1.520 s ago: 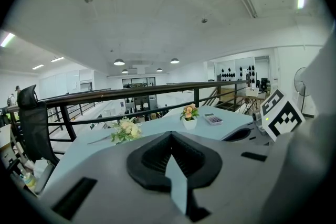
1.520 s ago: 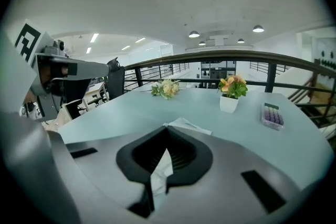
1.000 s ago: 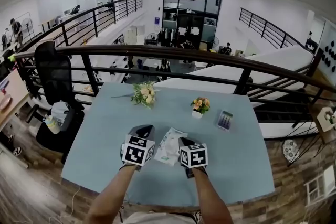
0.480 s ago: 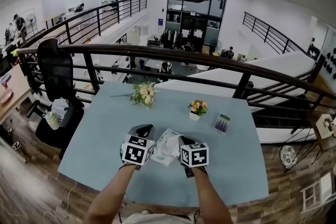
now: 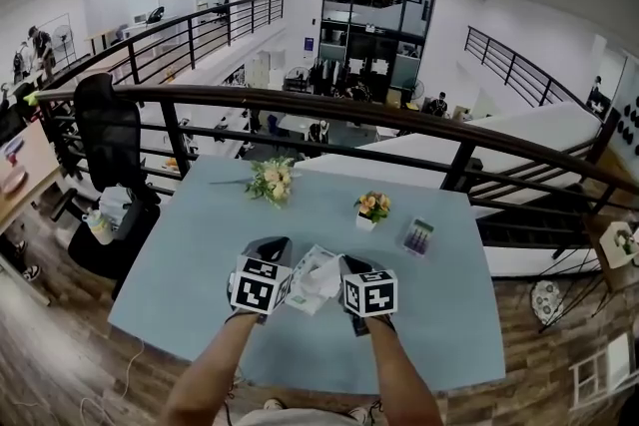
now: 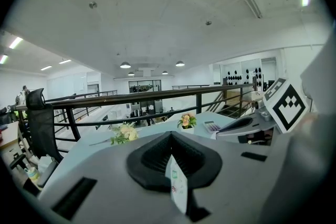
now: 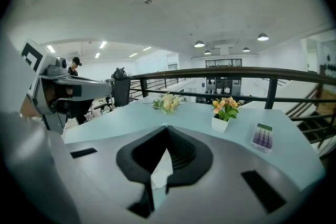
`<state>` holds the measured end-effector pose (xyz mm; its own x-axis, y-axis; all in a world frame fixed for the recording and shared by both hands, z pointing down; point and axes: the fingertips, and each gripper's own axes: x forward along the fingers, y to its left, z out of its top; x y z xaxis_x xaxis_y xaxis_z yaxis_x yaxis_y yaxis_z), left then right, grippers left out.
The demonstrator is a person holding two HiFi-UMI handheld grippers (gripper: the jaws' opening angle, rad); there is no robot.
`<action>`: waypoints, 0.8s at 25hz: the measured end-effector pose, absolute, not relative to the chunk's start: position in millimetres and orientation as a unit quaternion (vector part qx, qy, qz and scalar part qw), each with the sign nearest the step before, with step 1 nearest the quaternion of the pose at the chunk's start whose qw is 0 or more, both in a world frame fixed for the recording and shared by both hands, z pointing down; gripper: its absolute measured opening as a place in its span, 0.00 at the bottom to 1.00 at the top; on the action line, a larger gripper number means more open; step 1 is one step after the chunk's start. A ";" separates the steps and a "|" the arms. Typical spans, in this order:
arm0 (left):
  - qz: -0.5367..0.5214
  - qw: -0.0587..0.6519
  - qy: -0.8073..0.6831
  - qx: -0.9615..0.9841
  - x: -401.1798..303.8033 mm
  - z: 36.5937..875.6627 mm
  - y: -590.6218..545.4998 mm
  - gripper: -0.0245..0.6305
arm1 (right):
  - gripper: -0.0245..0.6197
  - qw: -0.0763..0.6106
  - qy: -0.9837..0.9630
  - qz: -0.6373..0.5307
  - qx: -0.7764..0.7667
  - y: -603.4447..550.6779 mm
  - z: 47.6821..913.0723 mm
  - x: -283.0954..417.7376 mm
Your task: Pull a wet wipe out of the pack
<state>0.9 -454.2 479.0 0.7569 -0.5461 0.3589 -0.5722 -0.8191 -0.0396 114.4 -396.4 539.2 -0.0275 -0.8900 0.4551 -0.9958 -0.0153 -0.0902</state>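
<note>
The wet wipe pack (image 5: 316,278), white with printed film, hangs a little above the blue table (image 5: 190,254) between my two grippers. My left gripper (image 5: 276,252) is shut on the pack's printed edge (image 6: 178,187), which stands as a thin strip between its black jaws. My right gripper (image 5: 349,267) is shut on a white sheet (image 7: 160,172) at the pack's right side; it looks like a wipe, though I cannot tell it from the pack's film. Each gripper's marker cube shows in the other gripper's view.
A loose bunch of pale flowers (image 5: 272,181) lies at the table's far left. A small white pot of orange flowers (image 5: 370,209) and a calculator (image 5: 417,236) stand at the far right. A dark railing (image 5: 329,105) runs behind the table, and an office chair (image 5: 105,140) stands to the left.
The pack lay flat on the table a second ago; now it is raised and bunched between the grippers. The right gripper has risen slightly. The left one has hardly moved.
</note>
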 end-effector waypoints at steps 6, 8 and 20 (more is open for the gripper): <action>0.177 0.034 -0.300 0.937 7.9 475.1 -447.9 0.03 | 0.05 0.130 -0.691 0.190 0.685 -391.0 530.5 122.1; 0.178 0.032 -0.300 0.937 10.6 473.8 -446.2 0.03 | 0.05 0.129 -0.692 0.186 0.686 -389.7 526.9 125.2; 0.176 0.028 -0.299 0.937 36.8 467.0 -435.2 0.03 | 0.05 0.108 -0.696 0.151 0.694 -378.1 489.9 152.3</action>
